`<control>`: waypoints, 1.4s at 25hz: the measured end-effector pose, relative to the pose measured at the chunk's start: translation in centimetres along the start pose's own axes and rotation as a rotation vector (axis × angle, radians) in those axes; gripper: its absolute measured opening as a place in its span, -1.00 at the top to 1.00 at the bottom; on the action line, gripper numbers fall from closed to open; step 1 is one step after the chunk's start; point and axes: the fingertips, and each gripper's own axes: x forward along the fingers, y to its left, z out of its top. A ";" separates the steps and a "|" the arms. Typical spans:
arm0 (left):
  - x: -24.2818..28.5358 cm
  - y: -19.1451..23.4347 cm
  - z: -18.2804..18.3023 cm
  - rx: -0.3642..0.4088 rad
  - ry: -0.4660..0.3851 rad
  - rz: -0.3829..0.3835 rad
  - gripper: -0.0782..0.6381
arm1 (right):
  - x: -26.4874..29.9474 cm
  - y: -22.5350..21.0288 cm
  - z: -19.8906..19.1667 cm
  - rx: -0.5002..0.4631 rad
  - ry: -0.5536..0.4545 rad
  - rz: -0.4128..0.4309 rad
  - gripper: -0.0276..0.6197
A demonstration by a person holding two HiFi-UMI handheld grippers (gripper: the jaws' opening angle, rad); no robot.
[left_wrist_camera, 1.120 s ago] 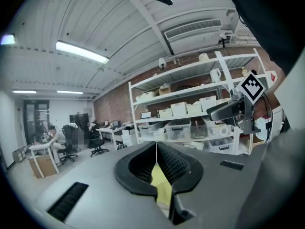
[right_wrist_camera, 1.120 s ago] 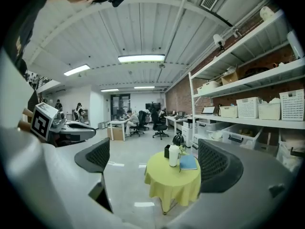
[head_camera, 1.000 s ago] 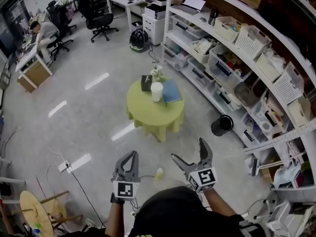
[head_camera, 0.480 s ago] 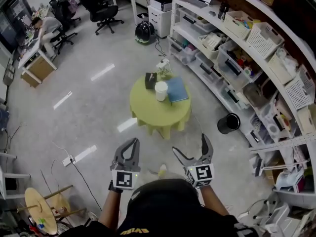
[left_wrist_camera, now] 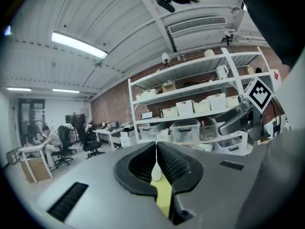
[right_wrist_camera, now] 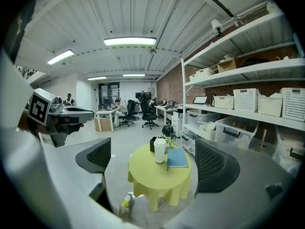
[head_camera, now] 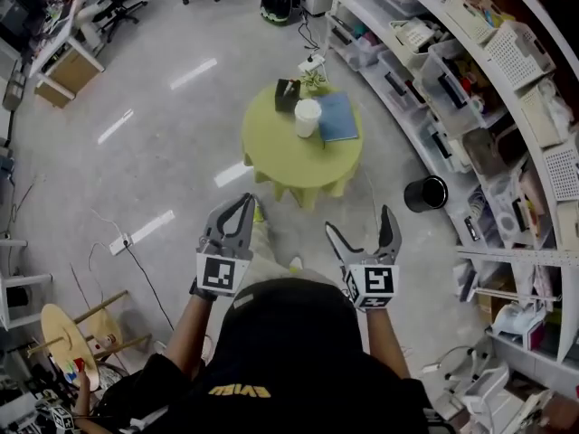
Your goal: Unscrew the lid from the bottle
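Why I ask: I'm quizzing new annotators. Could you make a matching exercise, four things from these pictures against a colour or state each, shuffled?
Things:
1. left gripper
2. right gripper
3. tablecloth
4. bottle

Colour or state:
a. white
b. jaws apart, nothing between them
c. yellow-green
d. jaws together

Pairs: 1-d, 2-b, 3-c, 4-a

Open-plan office doubling as a stockroom. Head view, upper left: desks (head_camera: 56,60) and swivel chairs (head_camera: 110,9). Right edge: long white shelves (head_camera: 425,107) loaded with plastic bins (head_camera: 452,61). Brick wall (right_wrist_camera: 169,87), strip lights (right_wrist_camera: 129,41), polished grey floor (head_camera: 136,179).
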 end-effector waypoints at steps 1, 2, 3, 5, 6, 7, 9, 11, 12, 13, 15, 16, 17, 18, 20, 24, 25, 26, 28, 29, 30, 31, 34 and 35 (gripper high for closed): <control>0.7 0.5 -0.3 -0.005 -0.001 -0.004 0.73 | 0.7 0.0 0.1 0.030 0.005 0.004 -0.76; 1.5 1.1 -0.4 -0.011 -0.006 -0.005 0.73 | 1.6 0.1 0.4 0.068 0.004 0.008 -0.75; 2.3 1.7 -0.4 -0.016 -0.014 -0.007 0.73 | 2.4 0.2 0.9 0.099 0.001 0.011 -0.74; 3.9 3.1 -0.5 -0.033 -0.026 -0.011 0.73 | 4.2 0.5 1.8 0.112 0.003 0.012 -0.73; 4.8 4.0 -0.6 -0.048 -0.031 -0.010 0.73 | 5.3 0.7 2.2 0.099 0.011 0.014 -0.72; 5.8 5.1 -0.6 -0.064 -0.038 -0.007 0.73 | 6.7 0.8 2.7 0.083 0.021 0.017 -0.71; 8.0 7.6 -0.5 -0.088 -0.061 0.001 0.72 | 9.6 1.0 3.7 0.060 0.041 0.026 -0.71; 10.1 9.8 -0.6 -0.100 -0.076 -0.011 0.72 | 12.2 1.0 4.9 0.064 0.050 0.026 -0.70; 11.1 10.7 -0.9 -0.100 -0.075 -0.027 0.72 | 13.5 1.0 5.5 0.075 0.053 0.022 -0.68; 12.1 11.6 -1.4 -0.095 -0.069 -0.047 0.72 | 14.8 0.9 5.9 0.085 0.062 0.015 -0.66; 14.4 13.3 -2.6 -0.070 -0.046 -0.087 0.70 | 17.5 0.8 6.5 0.088 0.098 -0.006 -0.65; 15.6 14.1 -3.3 -0.063 -0.031 -0.106 0.70 | 18.9 0.8 6.6 0.084 0.121 -0.020 -0.65; 16.6 14.8 -3.9 -0.062 -0.019 -0.127 0.69 | 20.2 0.8 6.8 0.081 0.144 -0.034 -0.65; 17.6 15.5 -4.4 -0.066 -0.010 -0.150 0.69 | 21.7 0.9 6.9 0.082 0.165 -0.045 -0.65; 19.3 16.4 -5.7 -0.062 0.011 -0.206 0.67 | 24.6 1.1 6.7 0.086 0.203 -0.055 -0.64; 21.8 15.8 -8.6 -0.084 0.074 -0.315 0.62 | 28.5 0.6 5.0 0.076 0.296 -0.062 -0.63; 22.4 15.8 -9.3 -0.097 0.094 -0.335 0.62 | 29.4 0.4 4.6 0.078 0.317 -0.063 -0.63; 23.0 15.8 -9.9 -0.106 0.116 -0.352 0.62 | 30.3 0.2 4.3 0.084 0.335 -0.062 -0.63; 24.2 15.8 -11.2 -0.122 0.153 -0.376 0.61 | 32.0 -0.3 3.5 0.101 0.369 -0.050 -0.63; 24.9 15.7 -11.9 -0.135 0.163 -0.384 0.61 | 32.9 -0.5 2.9 0.106 0.385 -0.037 -0.63; 25.6 15.5 -12.6 -0.153 0.170 -0.392 0.60 | 33.8 -0.6 2.2 0.103 0.400 -0.017 -0.62; 26.3 15.1 -13.2 -0.172 0.174 -0.401 0.58 | 34.7 -0.7 1.4 0.089 0.417 0.012 -0.60; 28.9 13.5 -15.2 -0.172 0.189 -0.425 0.35 | 37.8 -1.0 -1.3 0.004 0.474 0.117 -0.59; 29.6 12.8 -15.9 -0.160 0.195 -0.431 0.28 | 38.6 -1.1 -2.1 -0.019 0.489 0.145 -0.59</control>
